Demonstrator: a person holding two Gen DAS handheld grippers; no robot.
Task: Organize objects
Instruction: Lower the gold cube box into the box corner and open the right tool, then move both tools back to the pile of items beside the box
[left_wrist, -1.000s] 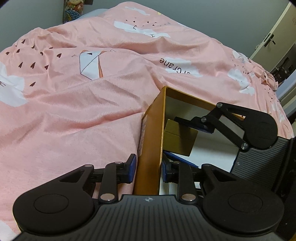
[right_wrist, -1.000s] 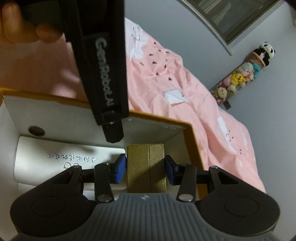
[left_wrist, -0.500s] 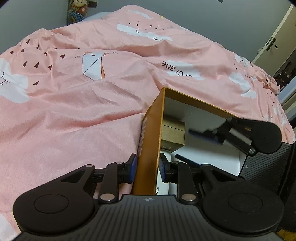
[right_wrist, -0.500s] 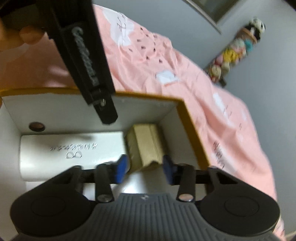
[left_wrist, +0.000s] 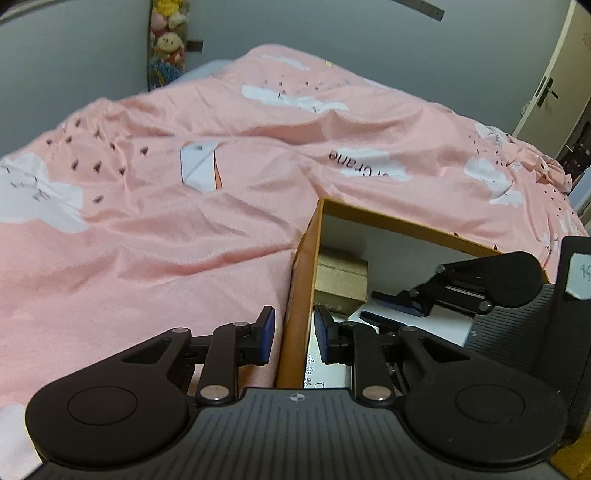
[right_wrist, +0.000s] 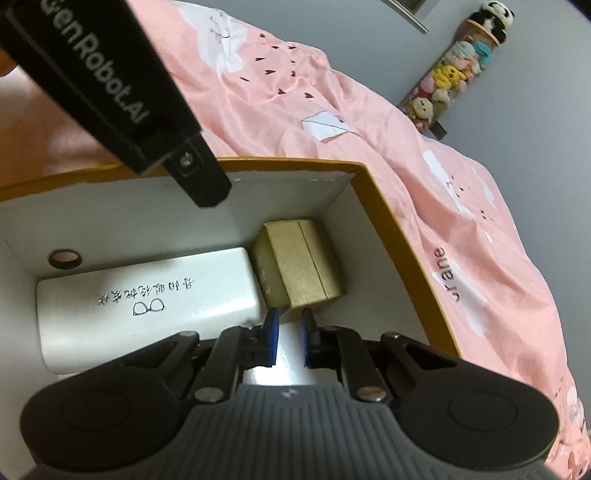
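An orange cardboard box with a white inside lies on a pink duvet. In its far corner sits a small gold box, beside a white glasses case. My right gripper hangs inside the orange box, just short of the gold box. It is shut, with nothing between its blue pads. My left gripper is shut on the near side wall of the orange box, one pad outside and one inside. The left wrist view also shows the gold box and the right gripper inside.
The pink duvet covers the bed all around the box. A tall tube of plush toys hangs on the grey wall behind. A door stands at the far right. A round hole pierces the box's far wall.
My right gripper let go of the gold box, drew back a little and closed empty. The gold box now rests in the corner. The left gripper rose slightly, still on the wall.
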